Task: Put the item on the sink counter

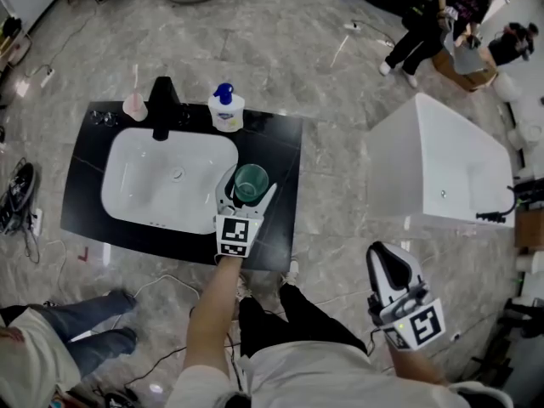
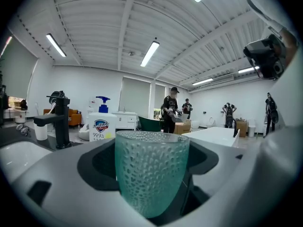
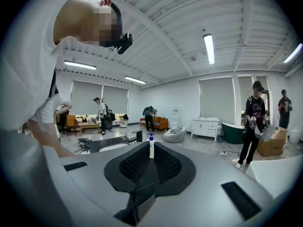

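Head view hides the base of the green cup (image 1: pixel 252 180), so contact with the counter (image 1: pixel 280 143) is unclear. The left gripper (image 1: pixel 247 191) clamps it just right of the basin (image 1: pixel 144 181). A soap bottle (image 1: pixel 226 109) and faucet (image 1: pixel 162 107) stand behind the basin. The right gripper (image 1: pixel 384 253), well right, is closed and empty.

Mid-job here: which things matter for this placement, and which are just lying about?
Job: green cup, left gripper holding it, black sink counter.
Lying about: soap bottle, faucet, pink toothbrush cup, white bathtub, empty right gripper.
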Demonstrator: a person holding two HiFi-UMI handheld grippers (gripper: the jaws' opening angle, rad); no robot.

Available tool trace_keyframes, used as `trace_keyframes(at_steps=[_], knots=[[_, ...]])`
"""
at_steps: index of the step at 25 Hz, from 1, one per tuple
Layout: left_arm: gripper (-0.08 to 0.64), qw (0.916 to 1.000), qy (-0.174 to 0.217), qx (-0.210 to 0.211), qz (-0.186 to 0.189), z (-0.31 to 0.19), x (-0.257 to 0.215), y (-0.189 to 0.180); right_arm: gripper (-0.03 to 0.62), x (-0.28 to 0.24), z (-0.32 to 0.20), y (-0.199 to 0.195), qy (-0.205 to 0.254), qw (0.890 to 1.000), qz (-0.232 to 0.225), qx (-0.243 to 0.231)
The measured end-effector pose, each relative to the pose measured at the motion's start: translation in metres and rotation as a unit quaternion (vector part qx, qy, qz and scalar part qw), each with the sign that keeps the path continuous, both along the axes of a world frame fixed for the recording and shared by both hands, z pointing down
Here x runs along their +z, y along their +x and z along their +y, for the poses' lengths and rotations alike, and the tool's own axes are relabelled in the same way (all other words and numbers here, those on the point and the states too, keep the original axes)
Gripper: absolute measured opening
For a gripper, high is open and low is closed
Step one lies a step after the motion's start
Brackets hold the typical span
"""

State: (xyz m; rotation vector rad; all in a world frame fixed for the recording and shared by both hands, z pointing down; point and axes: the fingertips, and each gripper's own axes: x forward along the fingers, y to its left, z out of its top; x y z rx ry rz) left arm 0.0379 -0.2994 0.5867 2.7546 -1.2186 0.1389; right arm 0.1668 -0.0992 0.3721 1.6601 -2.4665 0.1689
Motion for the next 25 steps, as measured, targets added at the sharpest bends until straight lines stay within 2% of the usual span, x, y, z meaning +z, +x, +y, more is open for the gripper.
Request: trace_keyframes(at_steps=[12, 20, 25], knots=[[0.385, 0.9997, -0.015, 0.021, -0.006, -0.017, 0.019, 0.019, 0.051, 0.011, -0.001, 0.01, -0.013, 0.999, -0.013, 0.028], [0.385, 0.9995, -0.025, 0.016, 0.007, -0.027, 0.021, 0.022, 0.051, 0.016, 0.001, 0.012, -0.015, 0.999, -0.018, 0.038], [0.385, 0.9994, -0.025, 0.023, 0.003, -0.029, 0.025, 0.026, 0.051, 0.018, 0.006, 0.013, -0.018, 0.999, -0.019, 0.042]])
